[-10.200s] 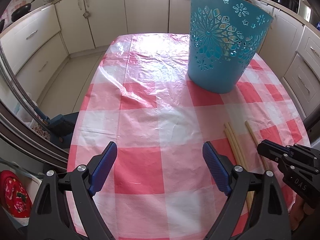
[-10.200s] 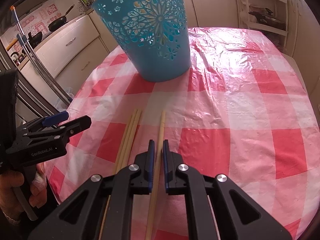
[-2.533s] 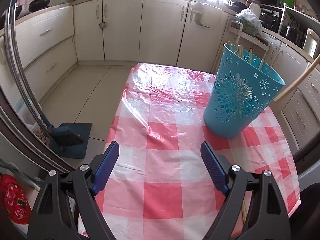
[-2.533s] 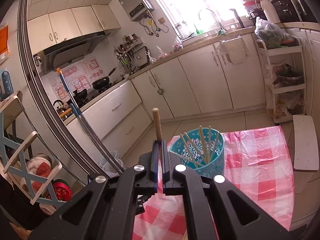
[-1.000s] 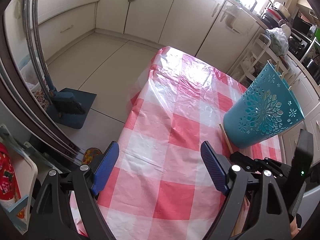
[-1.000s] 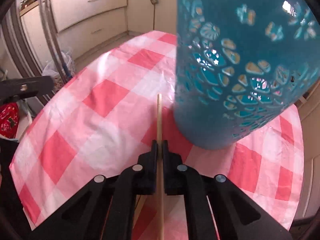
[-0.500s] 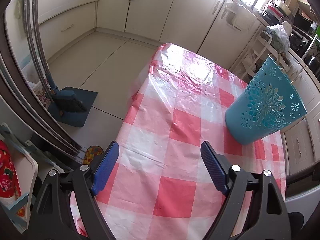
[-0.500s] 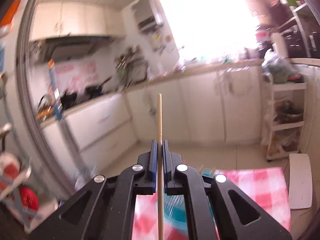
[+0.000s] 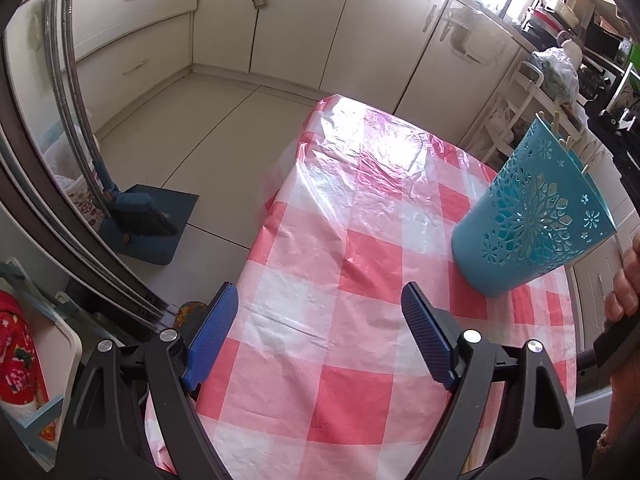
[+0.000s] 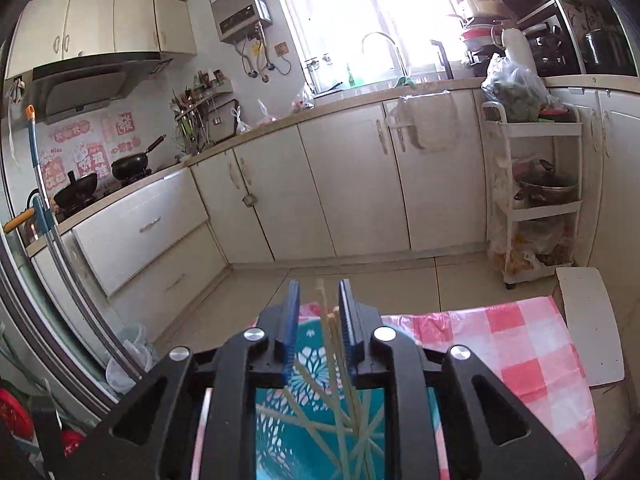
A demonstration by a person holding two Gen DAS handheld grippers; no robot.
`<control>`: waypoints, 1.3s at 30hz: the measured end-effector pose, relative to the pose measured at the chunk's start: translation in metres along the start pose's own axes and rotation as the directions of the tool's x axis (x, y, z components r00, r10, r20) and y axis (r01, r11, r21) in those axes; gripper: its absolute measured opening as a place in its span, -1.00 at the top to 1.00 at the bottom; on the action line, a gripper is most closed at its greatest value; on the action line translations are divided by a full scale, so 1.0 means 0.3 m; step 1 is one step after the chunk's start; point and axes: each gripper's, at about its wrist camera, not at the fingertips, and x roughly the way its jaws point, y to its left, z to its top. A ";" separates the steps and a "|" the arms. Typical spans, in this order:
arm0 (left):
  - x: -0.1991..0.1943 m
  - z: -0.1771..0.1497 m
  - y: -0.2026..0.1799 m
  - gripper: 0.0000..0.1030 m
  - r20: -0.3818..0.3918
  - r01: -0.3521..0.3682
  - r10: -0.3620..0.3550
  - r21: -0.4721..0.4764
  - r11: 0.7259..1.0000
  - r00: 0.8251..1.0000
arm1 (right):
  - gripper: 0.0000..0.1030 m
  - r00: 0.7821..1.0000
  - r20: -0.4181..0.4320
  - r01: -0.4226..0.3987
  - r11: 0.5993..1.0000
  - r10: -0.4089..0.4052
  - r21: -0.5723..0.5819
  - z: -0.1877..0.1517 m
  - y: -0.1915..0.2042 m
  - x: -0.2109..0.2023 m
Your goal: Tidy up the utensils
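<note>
A blue cut-out basket [image 9: 532,216] stands on the red-and-white checked table [image 9: 352,364], at its right side. Pale chopstick tips [image 9: 560,138] stick out of its rim. My left gripper [image 9: 318,340] hovers over the near end of the table, open and holding nothing. My right gripper [image 10: 320,320] hangs just above the basket [image 10: 312,420]. Its jaws are opening. One chopstick [image 10: 322,296] stands loose between them, and neither pad presses on it. Below it, several chopsticks [image 10: 340,412] lean criss-cross inside the basket.
A person's hand [image 9: 626,280] on a black handle shows at the right edge. A dustpan and brush [image 9: 140,216] lie on the floor left of the table. A white trolley [image 10: 536,200] and a white board [image 10: 588,320] stand past the table's far right. Cabinets line the walls.
My right gripper has come down over the basket and its jaws have parted. The chopstick they pinched upright now stands lower and loose between them. The left gripper has not moved.
</note>
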 end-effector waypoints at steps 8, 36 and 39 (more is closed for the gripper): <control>-0.040 -0.019 -0.044 -0.57 0.080 -0.087 0.080 0.092 0.992 0.994 | 0.37 1.000 0.015 0.010 0.999 -0.009 -0.033 -0.112 -0.011 -0.295; -0.145 -0.163 -0.100 -0.63 0.169 -0.150 0.111 0.243 0.958 0.979 | 0.44 0.871 -0.490 -0.031 0.996 -0.013 -0.081 -0.660 0.066 -0.201; -0.140 -0.161 -0.097 -0.63 0.164 -0.148 0.110 0.241 0.959 0.980 | 0.44 0.871 -0.490 -0.028 0.995 -0.022 -0.093 -0.657 0.069 -0.199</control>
